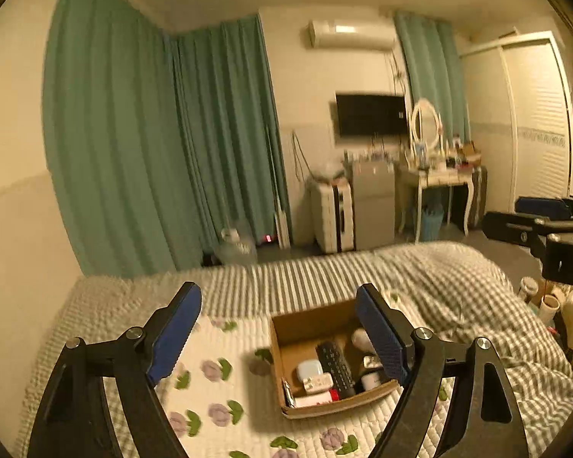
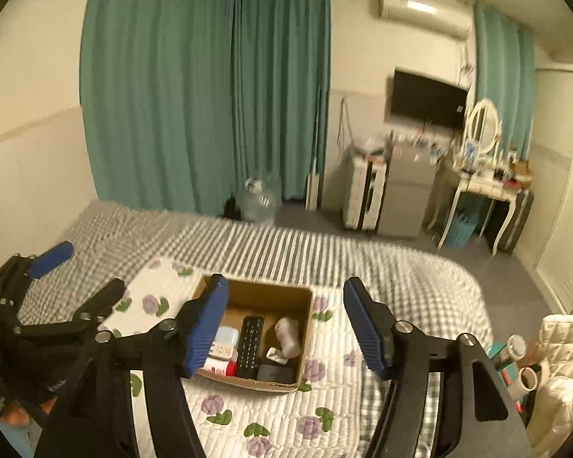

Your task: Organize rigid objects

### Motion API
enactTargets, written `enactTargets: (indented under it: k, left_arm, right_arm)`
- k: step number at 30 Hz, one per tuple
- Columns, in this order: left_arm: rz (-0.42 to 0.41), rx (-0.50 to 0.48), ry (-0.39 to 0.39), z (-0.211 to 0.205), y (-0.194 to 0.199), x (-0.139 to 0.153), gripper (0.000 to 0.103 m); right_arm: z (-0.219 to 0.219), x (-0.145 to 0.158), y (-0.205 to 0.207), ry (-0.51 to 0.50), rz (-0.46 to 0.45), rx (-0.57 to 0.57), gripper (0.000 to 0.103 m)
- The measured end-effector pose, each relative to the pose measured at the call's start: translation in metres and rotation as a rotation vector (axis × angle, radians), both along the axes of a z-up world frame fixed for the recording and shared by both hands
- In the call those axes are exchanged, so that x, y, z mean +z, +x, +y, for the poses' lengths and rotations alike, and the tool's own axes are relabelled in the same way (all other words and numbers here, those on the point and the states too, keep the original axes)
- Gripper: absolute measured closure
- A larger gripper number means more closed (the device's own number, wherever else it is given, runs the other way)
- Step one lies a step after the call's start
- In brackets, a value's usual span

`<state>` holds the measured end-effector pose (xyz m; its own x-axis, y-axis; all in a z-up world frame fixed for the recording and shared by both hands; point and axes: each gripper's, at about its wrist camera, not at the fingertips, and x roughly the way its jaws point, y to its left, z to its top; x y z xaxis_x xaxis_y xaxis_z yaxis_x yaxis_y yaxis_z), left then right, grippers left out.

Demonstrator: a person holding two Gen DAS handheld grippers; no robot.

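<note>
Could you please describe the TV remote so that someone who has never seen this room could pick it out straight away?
Find the open cardboard box on the flowered quilt on the bed. The remote lies inside near the middle, running front to back. It is the only long black slab covered in buttons, between a pale blue case and a white bottle.

Hardly any lettering can be read. On the right gripper (image 1: 534,225), at the edge of the left wrist view, a pale mark that may be a "D" shows on its black body. The remote's (image 2: 250,343) button markings are too blurred to read.
</note>
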<state>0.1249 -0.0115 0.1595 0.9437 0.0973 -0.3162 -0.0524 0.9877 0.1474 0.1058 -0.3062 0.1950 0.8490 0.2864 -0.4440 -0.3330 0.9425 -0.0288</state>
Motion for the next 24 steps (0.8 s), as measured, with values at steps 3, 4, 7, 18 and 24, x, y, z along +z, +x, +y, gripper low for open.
enactTargets:
  k: [3, 4, 7, 18, 24]
  left_arm:
    - [-0.076, 0.026, 0.001, -0.003, -0.027, 0.011, 0.014]
    - [-0.094, 0.022, 0.0, -0.004, -0.033, 0.012, 0.013]
    - [-0.132, 0.017, 0.016, -0.009, -0.049, 0.007, 0.011]
    - [-0.134, 0.047, -0.056, -0.006, -0.049, -0.06, 0.007]
    - [-0.079, 0.032, -0.077, -0.007, -0.044, -0.102, 0.007]
  right_arm:
    - [-0.005, 0.005, -0.024, -0.002, -0.048, 0.009, 0.02]
    - [-0.006, 0.004, -0.03, -0.003, -0.059, 0.008, 0.016]
    - [-0.01, -0.002, -0.044, -0.007, -0.099, -0.001, 0.007]
    - [-0.023, -0.076, -0.057, 0.116, -0.113, 0.024, 0.0]
    - [-0.021, -0.127, -0.049, 0.105, -0.13, -0.059, 0.0]
